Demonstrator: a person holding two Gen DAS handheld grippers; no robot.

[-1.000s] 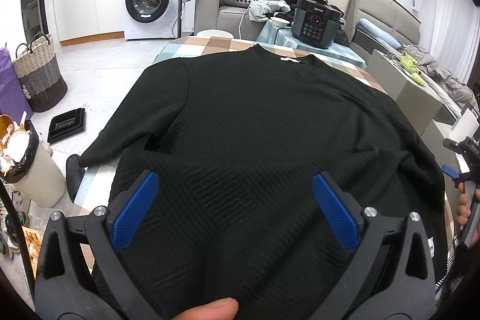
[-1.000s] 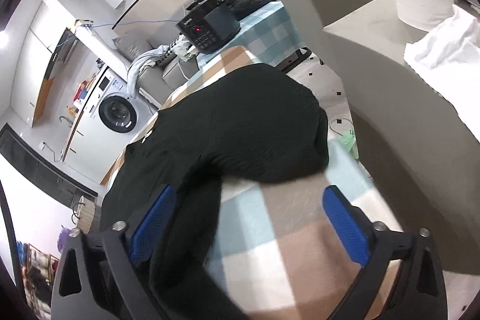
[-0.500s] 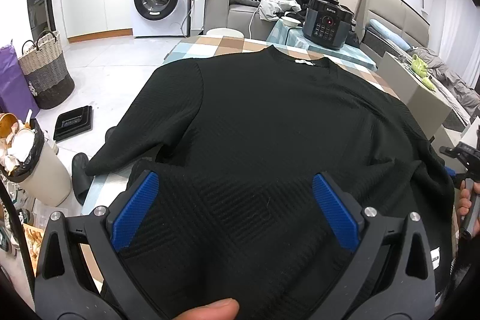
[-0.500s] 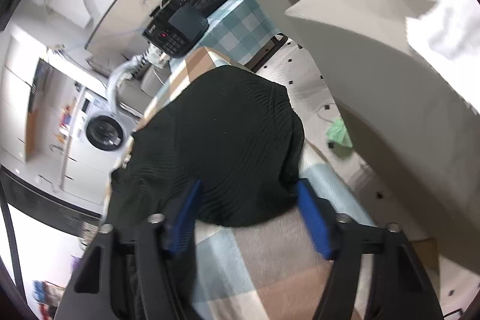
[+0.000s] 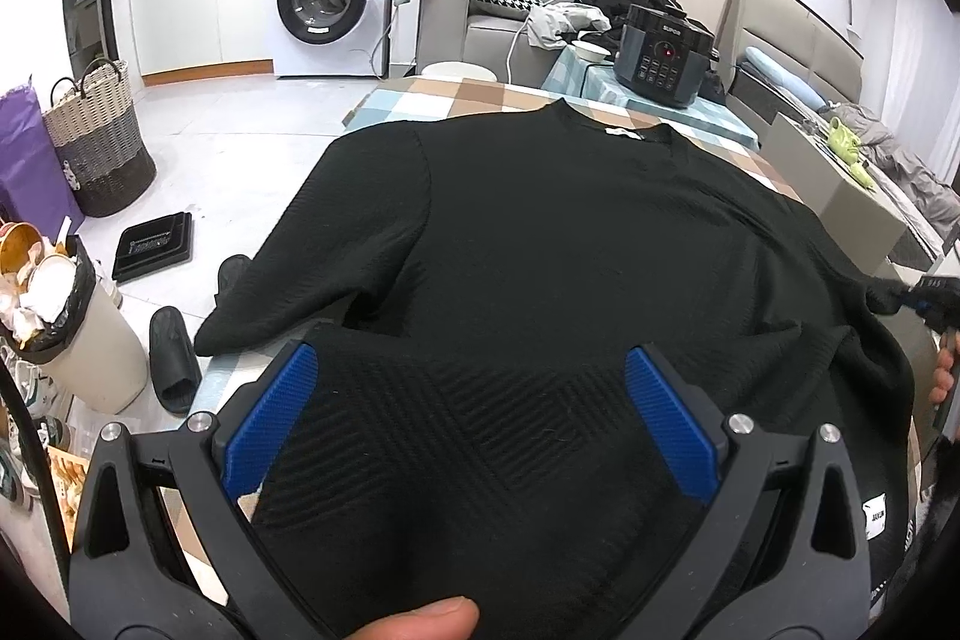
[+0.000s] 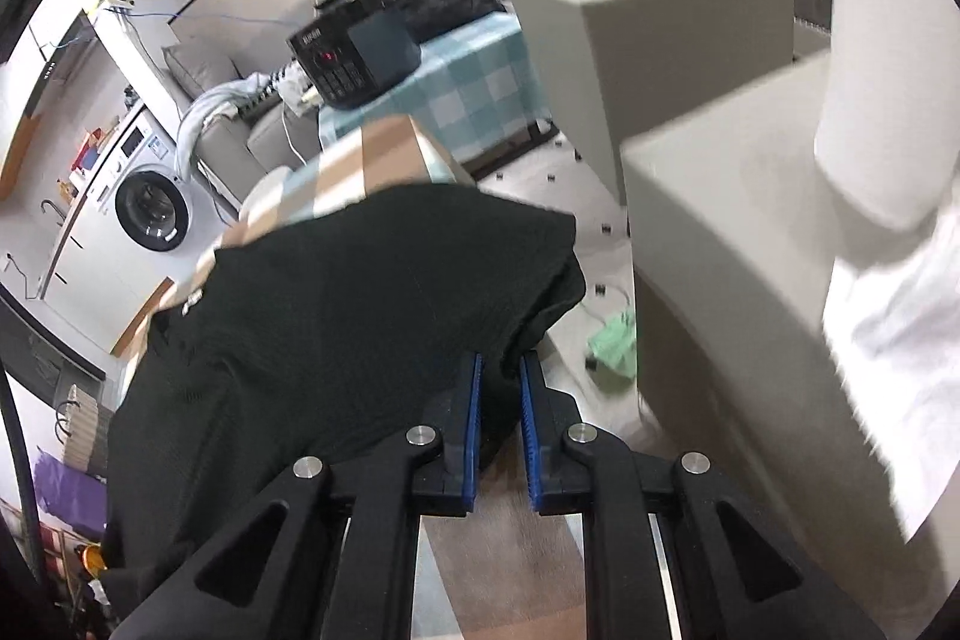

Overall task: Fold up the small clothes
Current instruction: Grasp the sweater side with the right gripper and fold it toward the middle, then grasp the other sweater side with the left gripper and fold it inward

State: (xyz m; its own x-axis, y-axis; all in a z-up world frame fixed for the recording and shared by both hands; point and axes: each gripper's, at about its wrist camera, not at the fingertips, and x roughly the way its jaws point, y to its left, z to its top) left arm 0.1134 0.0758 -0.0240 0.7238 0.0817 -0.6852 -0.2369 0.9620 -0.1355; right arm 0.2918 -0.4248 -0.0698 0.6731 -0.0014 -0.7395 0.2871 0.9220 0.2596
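The black top (image 5: 570, 250) lay flat, neck away from us, on the checked cloth (image 5: 420, 97), w/ its right sleeve bunched at the table edge. To fold that sleeve well, we judged, it should be lifted clear & carried in across the body w/o dragging the rest. Our right gripper (image 6: 499, 388) had just been closing & pinched the sleeve edge, jaws nearly together; our left gripper (image 5: 474, 412) hung spread wide over the hem, gripping nothing.

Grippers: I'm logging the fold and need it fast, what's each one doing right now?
Left gripper: open, jaws wide over the black sweater, gripping nothing.
Right gripper: jaws have just been closing, now shut on the sweater's sleeve.
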